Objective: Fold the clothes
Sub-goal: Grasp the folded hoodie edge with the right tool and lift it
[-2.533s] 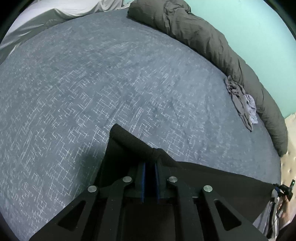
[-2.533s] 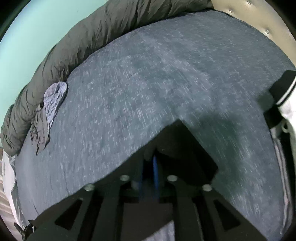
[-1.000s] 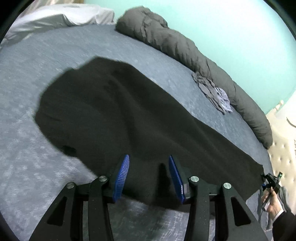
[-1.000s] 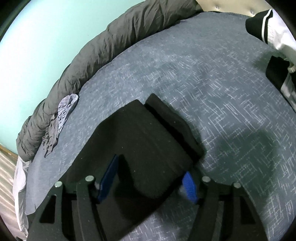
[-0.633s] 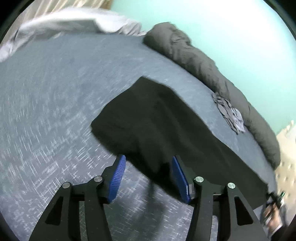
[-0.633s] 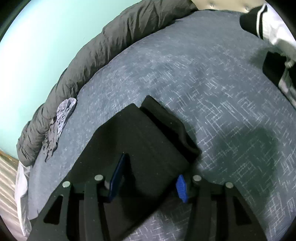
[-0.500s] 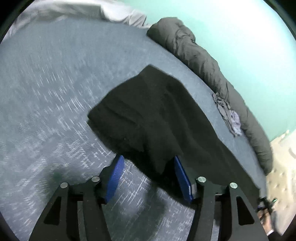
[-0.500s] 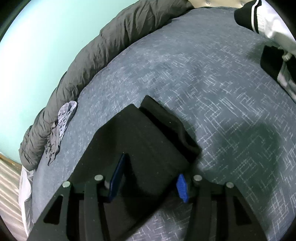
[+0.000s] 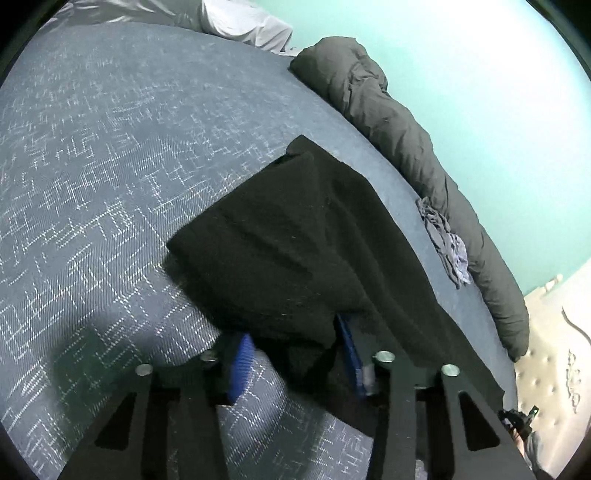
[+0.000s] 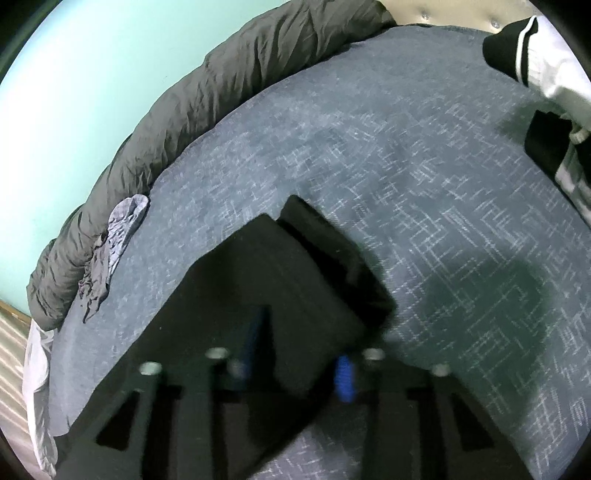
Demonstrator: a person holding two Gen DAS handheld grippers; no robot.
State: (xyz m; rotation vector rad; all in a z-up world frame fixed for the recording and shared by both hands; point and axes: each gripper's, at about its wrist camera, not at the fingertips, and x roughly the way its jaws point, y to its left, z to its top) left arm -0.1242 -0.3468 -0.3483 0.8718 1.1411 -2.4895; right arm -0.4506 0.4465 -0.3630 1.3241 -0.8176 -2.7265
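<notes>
A black garment (image 9: pixel 295 240) lies spread across the blue-grey patterned bedspread (image 9: pixel 110 166), long and partly folded. My left gripper (image 9: pixel 295 358) is open over its near edge, and the cloth lies between the blue pads (image 9: pixel 240 365). In the right wrist view the garment's other end (image 10: pixel 266 280) shows a folded strip along its right side. My right gripper (image 10: pixel 299 358) is also open, low over that end, with cloth between its pads (image 10: pixel 343 376); this view is blurred.
A rolled dark grey duvet (image 9: pixel 388 110) runs along the far bed edge by the teal wall, with a small crumpled lilac-grey cloth (image 9: pixel 447 243) beside it. Black-and-white clothing (image 10: pixel 546 74) lies at the right. A padded headboard (image 9: pixel 554 350) and a white sheet (image 9: pixel 240 22) border the bed.
Both grippers let go of the black garment after laying it on the bed. In the last half second both have dropped over its edges and their pads have narrowed a little.
</notes>
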